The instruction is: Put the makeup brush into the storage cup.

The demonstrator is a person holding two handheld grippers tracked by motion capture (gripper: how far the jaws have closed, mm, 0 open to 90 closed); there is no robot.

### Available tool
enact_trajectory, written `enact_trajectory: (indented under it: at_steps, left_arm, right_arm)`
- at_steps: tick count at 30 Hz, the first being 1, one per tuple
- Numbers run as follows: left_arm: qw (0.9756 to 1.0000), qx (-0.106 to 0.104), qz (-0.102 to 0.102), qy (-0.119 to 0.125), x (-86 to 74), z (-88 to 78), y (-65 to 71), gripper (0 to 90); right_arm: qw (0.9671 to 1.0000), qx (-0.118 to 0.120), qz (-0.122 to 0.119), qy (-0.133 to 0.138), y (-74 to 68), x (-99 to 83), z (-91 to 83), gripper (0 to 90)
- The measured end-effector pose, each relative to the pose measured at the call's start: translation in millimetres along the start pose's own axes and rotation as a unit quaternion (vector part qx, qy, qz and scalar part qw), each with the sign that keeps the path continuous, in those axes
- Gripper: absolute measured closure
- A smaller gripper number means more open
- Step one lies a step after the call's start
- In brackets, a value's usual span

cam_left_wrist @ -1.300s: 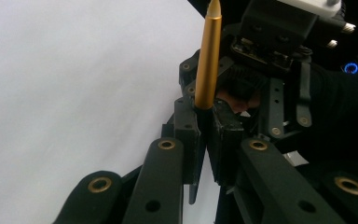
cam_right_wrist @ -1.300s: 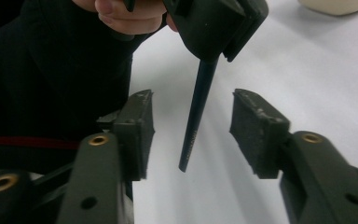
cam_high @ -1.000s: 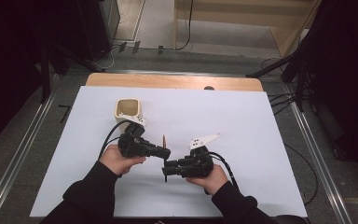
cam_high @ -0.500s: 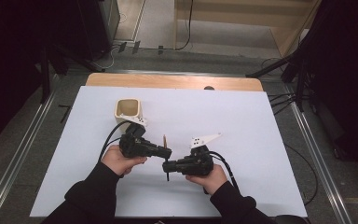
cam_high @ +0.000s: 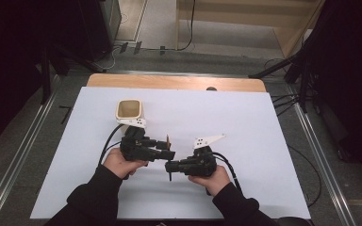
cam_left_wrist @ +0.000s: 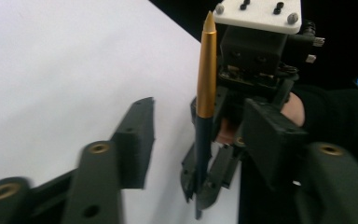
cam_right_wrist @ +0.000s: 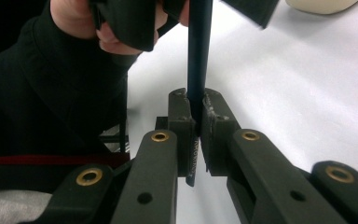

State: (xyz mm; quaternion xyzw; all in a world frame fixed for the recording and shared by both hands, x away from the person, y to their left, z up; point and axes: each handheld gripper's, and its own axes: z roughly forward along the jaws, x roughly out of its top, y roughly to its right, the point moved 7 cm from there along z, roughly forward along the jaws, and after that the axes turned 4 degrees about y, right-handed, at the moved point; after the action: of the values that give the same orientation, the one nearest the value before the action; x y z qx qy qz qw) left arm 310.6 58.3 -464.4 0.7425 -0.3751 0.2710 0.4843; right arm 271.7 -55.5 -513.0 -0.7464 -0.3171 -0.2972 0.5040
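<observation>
A pen [cam_left_wrist: 206, 70] with a gold upper part and a dark lower barrel stands between the two grippers over the white table sheet [cam_high: 245, 122]. My right gripper [cam_right_wrist: 196, 116] is shut on the dark barrel [cam_right_wrist: 199, 46] near its lower end. My left gripper [cam_left_wrist: 200, 126] has just been opening: the pen stands between its jaws, and neither pad touches it. In the high view the left gripper [cam_high: 167, 149] points right and the right gripper [cam_high: 169, 166] points left, tips almost meeting at the pen [cam_high: 168, 141].
A cream square cup [cam_high: 129, 109] stands upright on the sheet behind the left hand, its edge also at the cup [cam_right_wrist: 321, 4]. The person's forearms come in from the near edge. A wooden table edge [cam_high: 179, 82] runs along the back.
The left gripper's jaws have spread apart and let go of the pen. The right gripper has closed on the pen's dark barrel. Both hands have stayed where they were.
</observation>
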Motion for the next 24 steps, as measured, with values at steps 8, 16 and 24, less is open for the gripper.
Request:
enact_trajectory:
  at_steps: [8, 16, 24]
  left_arm:
    - [0.9995, 0.004, -0.018, 0.027, 1.0, 1.6, -0.3, 31.4]
    - [0.9984, 0.028, -0.021, 0.045, 1.5, 0.1, 1.7, 56.2]
    - [0.998, 0.024, -0.035, 0.046, 0.8, 1.0, 2.4, 72.2]
  right_arm:
    - [1.0, -0.004, 0.006, 0.001, 1.1, 0.4, -0.8, 84.6]
    - [0.9999, -0.005, 0.011, 0.009, 2.0, 1.5, 0.2, 84.6]
    - [0.9997, -0.007, 0.017, 0.013, 3.3, 2.3, -0.3, 84.6]
